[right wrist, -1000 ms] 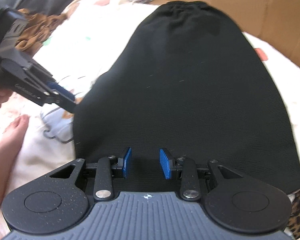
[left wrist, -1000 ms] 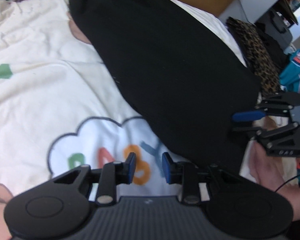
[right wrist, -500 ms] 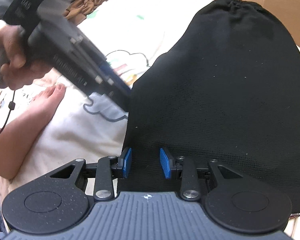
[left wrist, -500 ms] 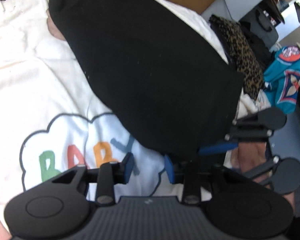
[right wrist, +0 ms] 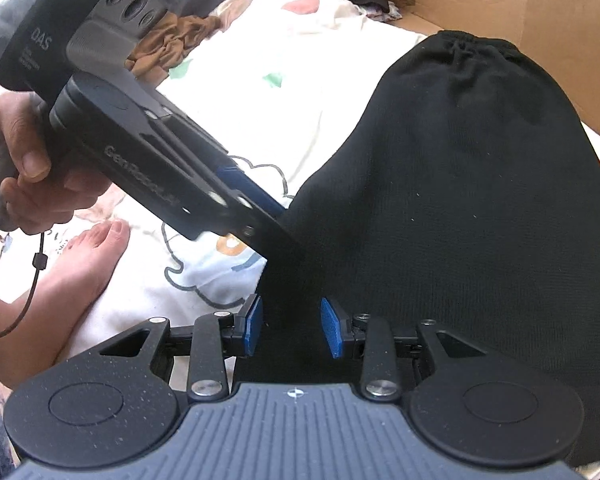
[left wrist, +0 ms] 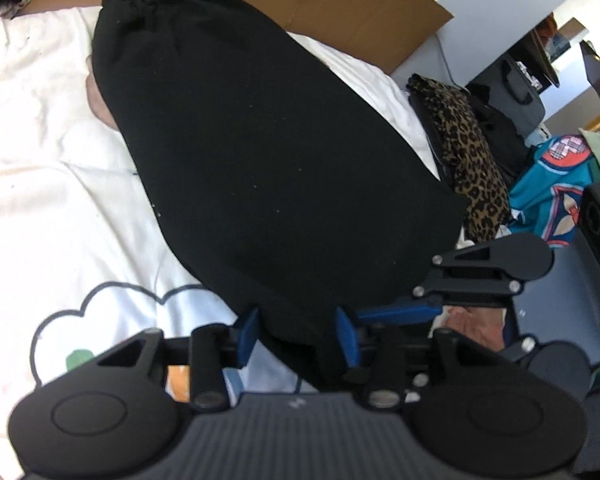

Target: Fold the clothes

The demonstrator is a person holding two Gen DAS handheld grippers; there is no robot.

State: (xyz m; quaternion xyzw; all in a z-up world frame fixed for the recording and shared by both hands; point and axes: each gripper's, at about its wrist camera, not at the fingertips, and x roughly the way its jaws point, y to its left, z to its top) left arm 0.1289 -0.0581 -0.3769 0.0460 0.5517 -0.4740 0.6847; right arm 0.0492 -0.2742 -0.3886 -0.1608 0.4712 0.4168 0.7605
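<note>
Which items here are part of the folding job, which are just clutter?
In the job:
- black garment, spread flat
- left claw, jaws just been opening, near corner of the garment between them
- right claw, over the near hem

Lying about:
- white printed blanket underneath
- cardboard
- leopard-print cloth
- teal cloth
</note>
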